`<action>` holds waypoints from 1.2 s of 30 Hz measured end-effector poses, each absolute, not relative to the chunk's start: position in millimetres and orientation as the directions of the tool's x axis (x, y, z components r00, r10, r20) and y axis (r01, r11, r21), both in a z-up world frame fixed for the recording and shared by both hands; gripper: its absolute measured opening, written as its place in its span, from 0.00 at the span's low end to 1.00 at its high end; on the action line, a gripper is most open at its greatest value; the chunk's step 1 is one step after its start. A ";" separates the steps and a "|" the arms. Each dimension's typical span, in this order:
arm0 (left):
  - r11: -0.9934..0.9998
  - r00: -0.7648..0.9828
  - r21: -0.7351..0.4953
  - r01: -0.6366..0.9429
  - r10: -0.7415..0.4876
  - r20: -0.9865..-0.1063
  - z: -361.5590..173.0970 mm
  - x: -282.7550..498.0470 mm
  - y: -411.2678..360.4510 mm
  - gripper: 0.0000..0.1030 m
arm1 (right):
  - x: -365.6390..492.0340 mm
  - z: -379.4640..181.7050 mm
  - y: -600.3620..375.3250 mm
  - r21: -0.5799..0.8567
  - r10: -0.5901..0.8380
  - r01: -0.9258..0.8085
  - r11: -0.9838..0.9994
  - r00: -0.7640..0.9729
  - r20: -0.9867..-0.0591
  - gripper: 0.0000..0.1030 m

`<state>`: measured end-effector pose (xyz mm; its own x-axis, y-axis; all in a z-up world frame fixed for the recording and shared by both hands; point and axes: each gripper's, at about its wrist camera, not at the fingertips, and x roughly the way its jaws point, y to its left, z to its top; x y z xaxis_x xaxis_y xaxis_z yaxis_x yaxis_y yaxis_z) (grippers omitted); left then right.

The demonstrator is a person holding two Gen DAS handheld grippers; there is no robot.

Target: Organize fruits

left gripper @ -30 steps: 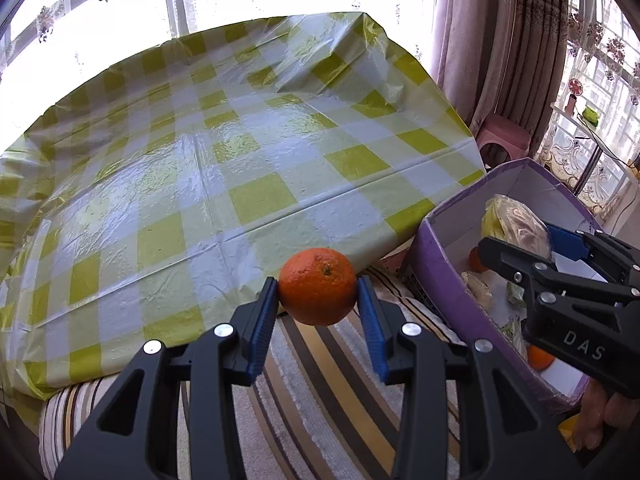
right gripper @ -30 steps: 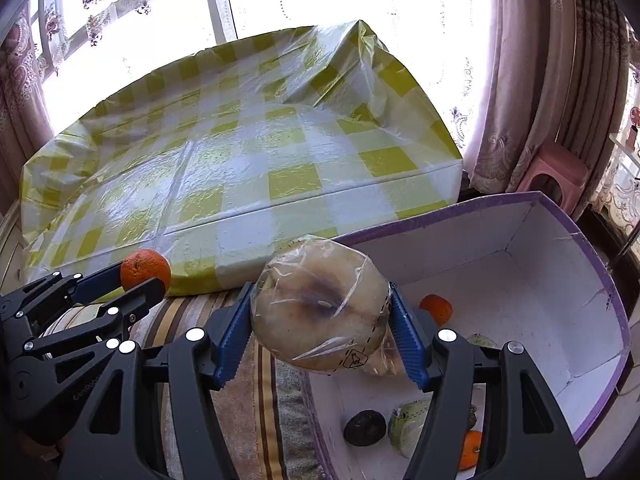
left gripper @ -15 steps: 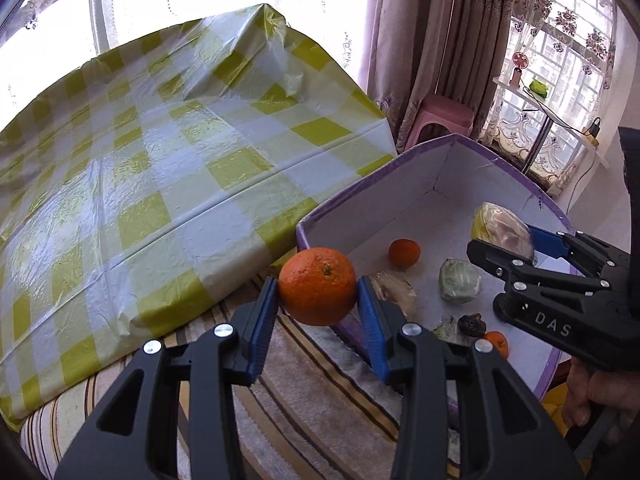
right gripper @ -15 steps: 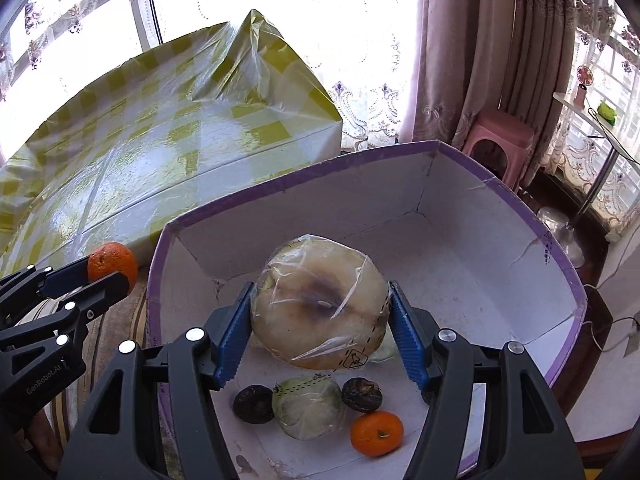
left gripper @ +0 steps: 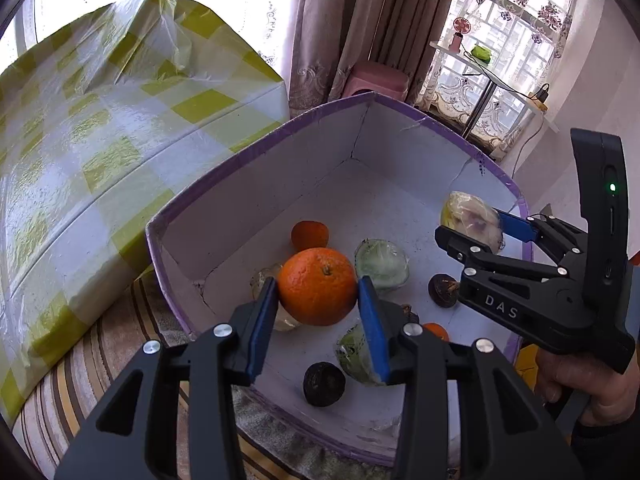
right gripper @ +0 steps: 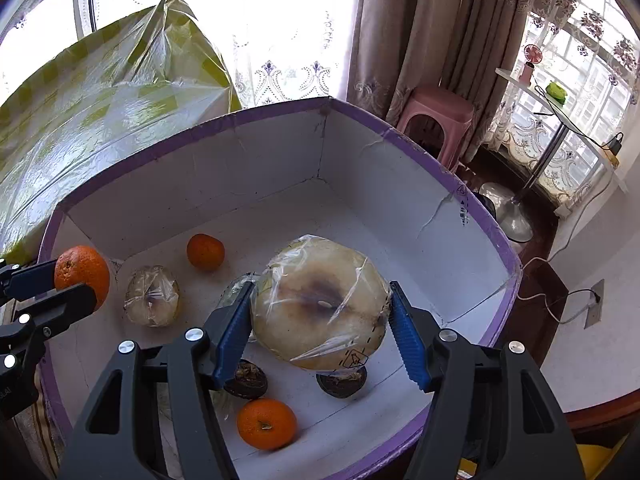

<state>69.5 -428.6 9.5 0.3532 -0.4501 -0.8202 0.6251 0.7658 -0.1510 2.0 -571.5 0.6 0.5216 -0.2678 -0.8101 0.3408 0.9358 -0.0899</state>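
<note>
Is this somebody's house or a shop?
Most likely a room in a home: long curtains hang by the window, a pink stool stands by them, and a checked cloth covers the furniture.

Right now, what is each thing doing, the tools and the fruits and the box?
Left tool: shut on the big orange, held above the box.
Big orange: gripped, not yet dropped.
Right tool: shut on the wrapped fruit.
Wrapped fruit: gripped, in plastic film, over the box.
Purple box: open, fruits lying inside.
Small orange: loose on the box floor.
</note>
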 end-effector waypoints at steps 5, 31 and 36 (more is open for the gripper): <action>0.764 0.334 -0.163 0.624 -0.449 -0.829 4.5 74.4 -428.7 0.41 | 2.0 0.0 -568.4 -0.092 -0.266 0.335 0.938 0.524 -0.809 0.62; 0.840 0.350 -0.274 0.468 -0.461 -0.815 11.7 45.3 -373.5 0.98 | -17.3 26.7 -541.7 -0.132 -0.299 0.316 0.939 0.567 -0.767 0.83; 0.855 0.392 -0.273 0.441 -0.458 -0.798 16.6 41.0 -361.7 0.98 | -20.6 28.0 -536.0 -0.135 -0.299 0.312 0.940 0.567 -0.768 0.83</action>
<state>41.0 -361.7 16.6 0.3921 -0.4578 -0.7979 0.4415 0.8546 -0.2734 -20.6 -536.0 28.0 0.5666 -0.2986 -0.7680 0.3125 0.9403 -0.1350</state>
